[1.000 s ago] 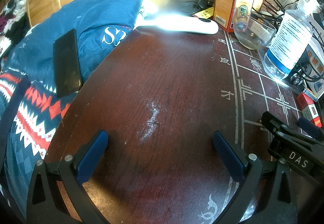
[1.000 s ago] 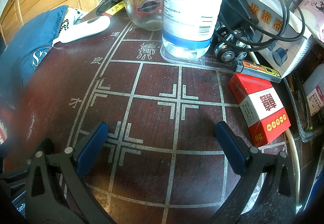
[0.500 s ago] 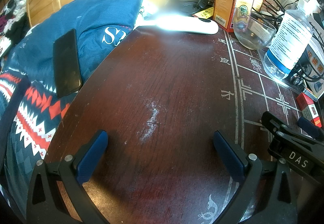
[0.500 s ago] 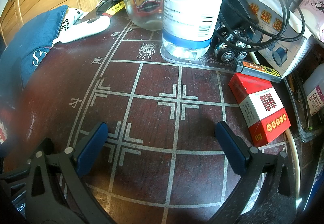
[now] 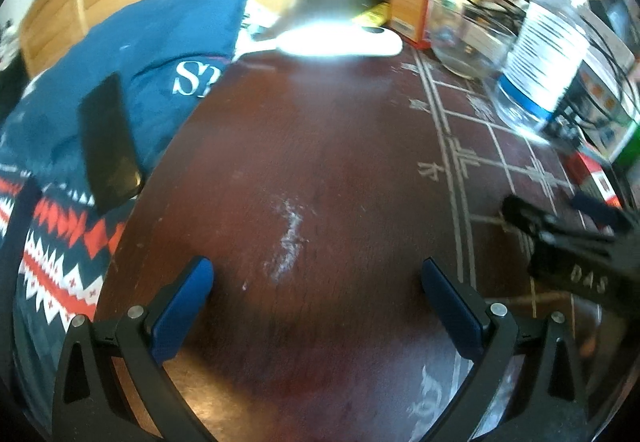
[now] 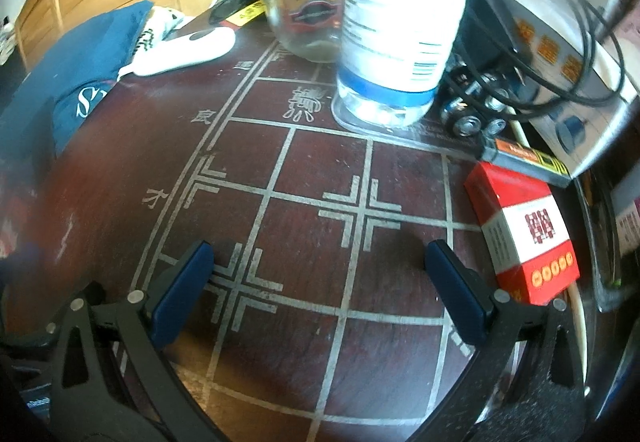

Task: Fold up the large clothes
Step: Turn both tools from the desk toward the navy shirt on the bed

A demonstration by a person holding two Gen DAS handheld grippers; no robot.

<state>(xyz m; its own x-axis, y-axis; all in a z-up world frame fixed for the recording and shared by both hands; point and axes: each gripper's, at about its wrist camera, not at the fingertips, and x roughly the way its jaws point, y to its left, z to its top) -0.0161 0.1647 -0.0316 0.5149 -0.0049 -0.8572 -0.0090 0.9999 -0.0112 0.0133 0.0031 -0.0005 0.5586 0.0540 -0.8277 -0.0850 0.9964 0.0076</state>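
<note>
Both cameras have shifted a little since half a second ago: the left view is now blurred and sits slightly higher, and the bottle looms larger in the right view. The left gripper [image 5: 316, 306] hangs over the dark table [image 5: 320, 146] with its jaws spread wide and nothing between them. Just ahead of it there's a pale scuff [image 5: 290, 238] on the wood. The right gripper [image 6: 316, 290] is spread wide too, empty, over the white grid lines [image 6: 360, 210] inlaid in the tabletop. Beyond it stand the bottle [image 6: 404, 18] and a glass bowl [image 6: 304, 18], side by side. A red box [image 6: 528, 238] lies just right of the right finger. The clothes [image 5: 132, 90], blue with a red-and-white pattern, lie off the table's left edge, well away from both grippers, with a black phone [image 5: 108, 142] resting on them.
</note>
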